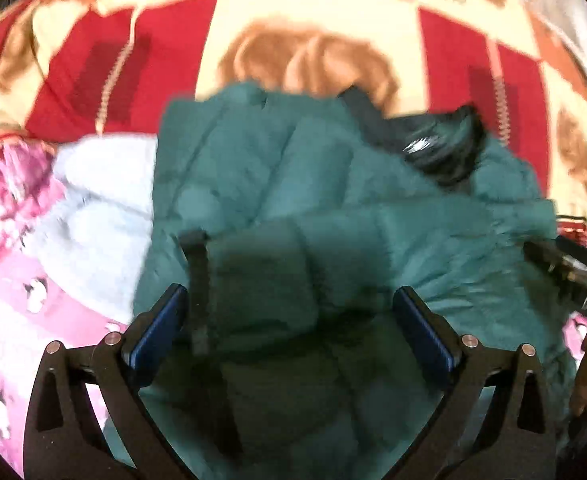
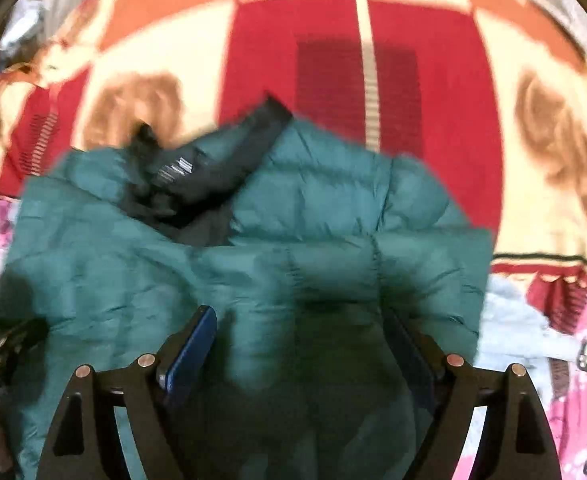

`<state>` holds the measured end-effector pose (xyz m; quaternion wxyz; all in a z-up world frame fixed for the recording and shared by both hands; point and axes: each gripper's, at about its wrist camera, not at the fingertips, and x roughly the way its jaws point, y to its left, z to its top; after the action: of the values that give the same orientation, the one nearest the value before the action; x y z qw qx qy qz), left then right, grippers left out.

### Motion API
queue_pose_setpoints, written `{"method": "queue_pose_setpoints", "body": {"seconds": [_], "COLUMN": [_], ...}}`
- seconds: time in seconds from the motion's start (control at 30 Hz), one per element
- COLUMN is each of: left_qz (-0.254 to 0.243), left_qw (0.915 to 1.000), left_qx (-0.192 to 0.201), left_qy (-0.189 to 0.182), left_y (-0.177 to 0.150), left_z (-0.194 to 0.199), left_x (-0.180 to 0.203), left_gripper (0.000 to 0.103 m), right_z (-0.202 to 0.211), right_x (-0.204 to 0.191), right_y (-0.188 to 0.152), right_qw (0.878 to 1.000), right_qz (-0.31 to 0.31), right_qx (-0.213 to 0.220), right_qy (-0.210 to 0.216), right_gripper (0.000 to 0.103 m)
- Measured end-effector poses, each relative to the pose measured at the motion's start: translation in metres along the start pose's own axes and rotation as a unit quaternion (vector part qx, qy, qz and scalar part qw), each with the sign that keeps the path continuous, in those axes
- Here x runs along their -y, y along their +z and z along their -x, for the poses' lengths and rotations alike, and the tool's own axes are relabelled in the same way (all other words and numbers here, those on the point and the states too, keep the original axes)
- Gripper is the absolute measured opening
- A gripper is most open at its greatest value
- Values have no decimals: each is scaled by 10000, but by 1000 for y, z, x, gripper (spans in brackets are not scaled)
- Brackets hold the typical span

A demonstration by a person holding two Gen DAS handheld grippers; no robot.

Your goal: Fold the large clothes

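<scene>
While both grippers, left (image 1: pixel 293 320) and right (image 2: pixel 305 340), hover with fingers spread and empty, the green puffer jacket (image 1: pixel 333 200) lies bunched at 12 o'clock on the blanket (image 1: pixel 313 20), folding barely begun

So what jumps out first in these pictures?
A puffy teal quilted jacket with a black collar fills the middle of both views, lying on a red-and-cream blanket. Both the left gripper and the right gripper hang open over it. Pink penguin-print fabric lies beside it.
</scene>
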<state>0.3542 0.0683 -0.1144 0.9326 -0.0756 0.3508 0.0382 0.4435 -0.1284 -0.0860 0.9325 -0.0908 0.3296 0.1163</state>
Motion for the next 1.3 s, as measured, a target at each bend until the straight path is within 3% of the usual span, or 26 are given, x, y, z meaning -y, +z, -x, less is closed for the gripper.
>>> {"method": "queue_pose_setpoints", "body": {"seconds": [0.13,0.23,0.3,0.37,1.3], "left_qz": [-431,-472,-341,-301,-354], "left_qw": [9990,9964,9942,9946,9953], "left_qx": [78,-702,-1015,-995,-889], "left_qy": [-90,81,32,6,148], "left_y": [-8,-26,-32,-31,-33], "left_z": [17,-15,-32,-34,-42], "left_x": [23,19,14,13,17], "left_gripper": [102,102,103,103,103], "right_z": [24,10,-8,-14,-19], "right_x": [-10,-22,-23,-24,-23], "right_y": [-22,-49,-64,-67,-74], "right_qw": [9994,9987,9965,9955,9963], "right_qz": [-158,-141,-262,-307,-331], "right_qx": [15,-351,-737,-836,-726], "right_qy": [323,346,304,331,311], "right_gripper": [84,86,96,102,103]}}
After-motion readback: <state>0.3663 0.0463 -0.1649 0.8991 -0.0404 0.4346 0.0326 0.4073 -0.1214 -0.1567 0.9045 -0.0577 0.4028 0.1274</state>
